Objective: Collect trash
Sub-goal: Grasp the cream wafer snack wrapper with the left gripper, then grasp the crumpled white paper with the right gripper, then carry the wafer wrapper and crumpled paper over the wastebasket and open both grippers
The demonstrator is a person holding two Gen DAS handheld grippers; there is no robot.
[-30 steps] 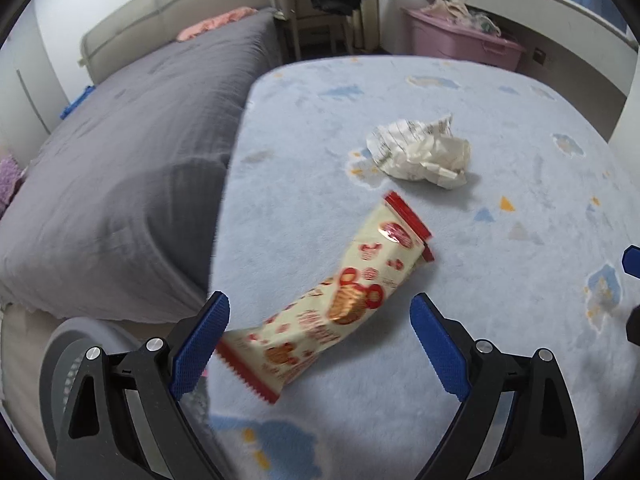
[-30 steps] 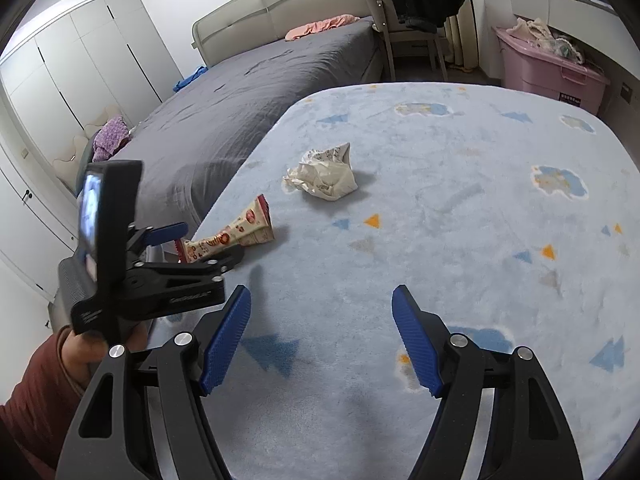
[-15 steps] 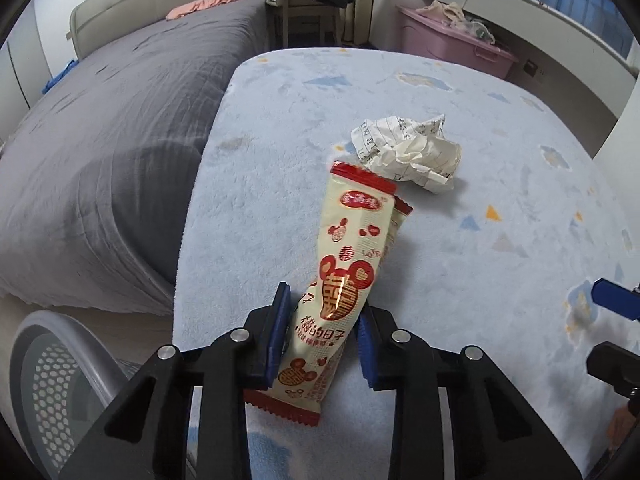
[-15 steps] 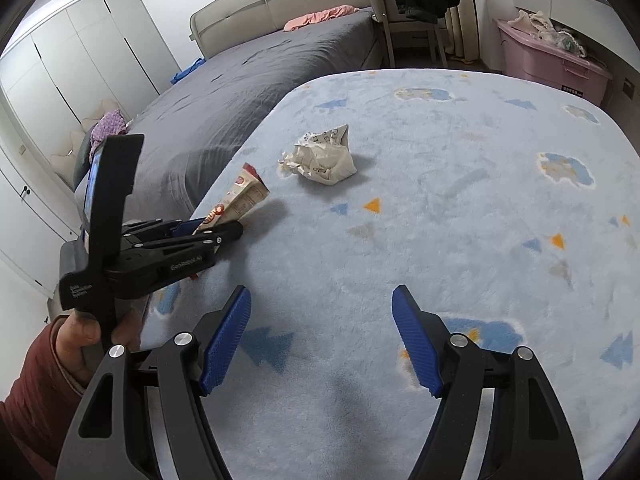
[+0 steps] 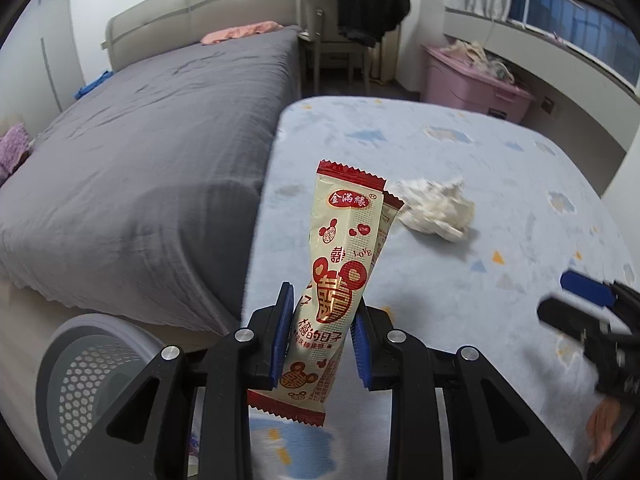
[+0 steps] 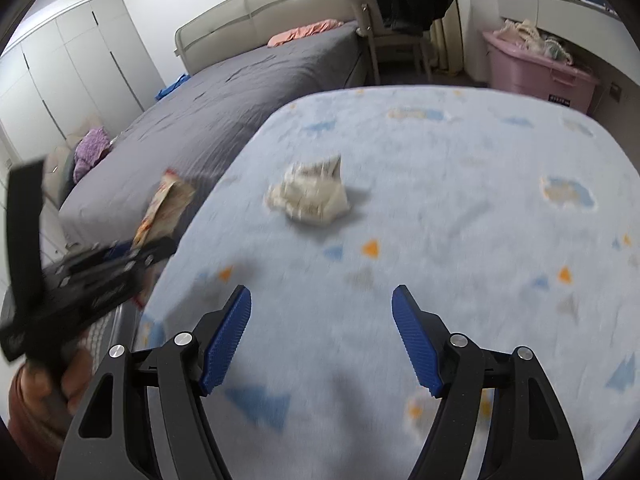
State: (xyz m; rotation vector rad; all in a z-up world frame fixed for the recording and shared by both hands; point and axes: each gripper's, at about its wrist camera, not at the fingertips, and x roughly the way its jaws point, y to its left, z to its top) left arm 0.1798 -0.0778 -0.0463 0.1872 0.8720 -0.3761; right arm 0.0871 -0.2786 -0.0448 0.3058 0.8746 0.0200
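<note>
left gripper [image 5: 320, 336] pinching snack wrapper [image 5: 344, 276] low on its length, wrapper upright above blue rug [image 5: 460, 320] | right gripper [image 6: 322, 340] spread, holding nothing | crumpled paper [image 6: 310, 196] on rug ahead of right gripper

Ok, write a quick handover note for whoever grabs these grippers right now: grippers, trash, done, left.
Left gripper: shut on the snack wrapper, lifted off the blue rug, upright between the pads.
Right gripper: open, holding nothing, above the rug and aimed toward the paper wad.
Paper wad lies on the rug, untouched.
White mesh bin stands at lower left of the left view, beside the bed.
Done: wrapper picked up.
Left: probably drop the wrapper in the bin, then grab the wad and bin it too.
</note>
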